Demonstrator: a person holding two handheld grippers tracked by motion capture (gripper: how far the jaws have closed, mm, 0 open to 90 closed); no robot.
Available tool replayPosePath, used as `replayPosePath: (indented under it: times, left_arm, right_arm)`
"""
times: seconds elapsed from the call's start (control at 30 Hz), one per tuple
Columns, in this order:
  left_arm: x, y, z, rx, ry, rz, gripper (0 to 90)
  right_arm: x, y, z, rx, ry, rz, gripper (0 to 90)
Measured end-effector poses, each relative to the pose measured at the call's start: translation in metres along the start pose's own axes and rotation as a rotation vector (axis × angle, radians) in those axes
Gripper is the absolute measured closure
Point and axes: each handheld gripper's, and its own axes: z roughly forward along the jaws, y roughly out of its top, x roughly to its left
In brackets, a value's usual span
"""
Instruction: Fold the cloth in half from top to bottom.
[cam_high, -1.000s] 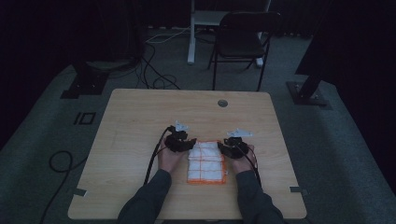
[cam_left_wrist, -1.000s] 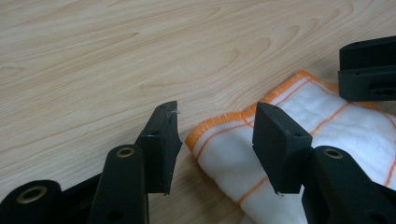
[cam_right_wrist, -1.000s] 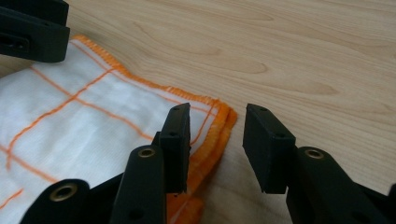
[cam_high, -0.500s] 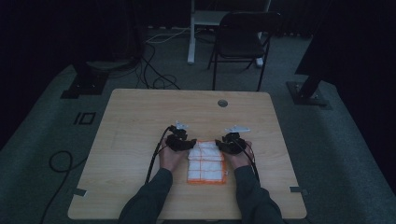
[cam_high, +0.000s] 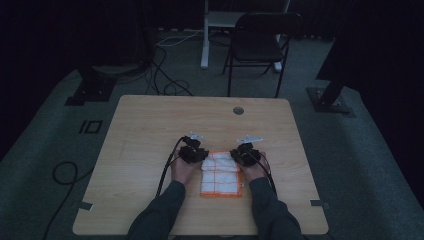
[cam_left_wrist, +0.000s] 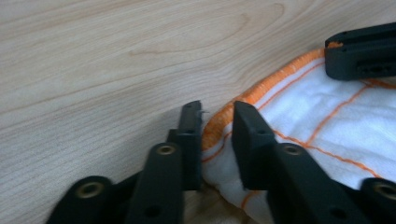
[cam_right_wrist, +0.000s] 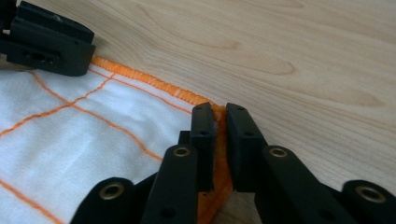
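Hand-held gripper (cam_right_wrist: 220, 116) pinches fluffy orange-hemmed cloth (cam_right_wrist: 93, 140).

Your right gripper (cam_right_wrist: 220, 140): its jaws have just been closing and now pinch the cloth's orange hem.
Cloth (cam_right_wrist: 84, 140): white with thin orange lines, lying flat on the wooden table (cam_right_wrist: 299, 51).
Your left gripper (cam_right_wrist: 46, 44): its black jaw rests at the cloth's far edge.
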Motion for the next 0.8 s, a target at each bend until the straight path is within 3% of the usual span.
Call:
replayPosePath:
  times: [0.2, 0.6, 0.8]
  left_arm:
    - [-0.002, 0.001, -0.01, -0.02, -0.013, 0.018, 85.9]
    - [-0.014, -0.004, -0.036, -0.073, -0.036, 0.051, 87.1]
    - [-0.018, -0.009, -0.047, -0.107, -0.075, 0.058, 87.0]
  right_arm:
    - [0.006, 0.004, -0.015, -0.041, 0.001, -0.031, 84.1]
    - [0.015, 0.001, -0.042, -0.088, 0.04, -0.055, 84.1]
    - [0.018, -0.007, -0.051, -0.095, 0.051, -0.063, 83.9]
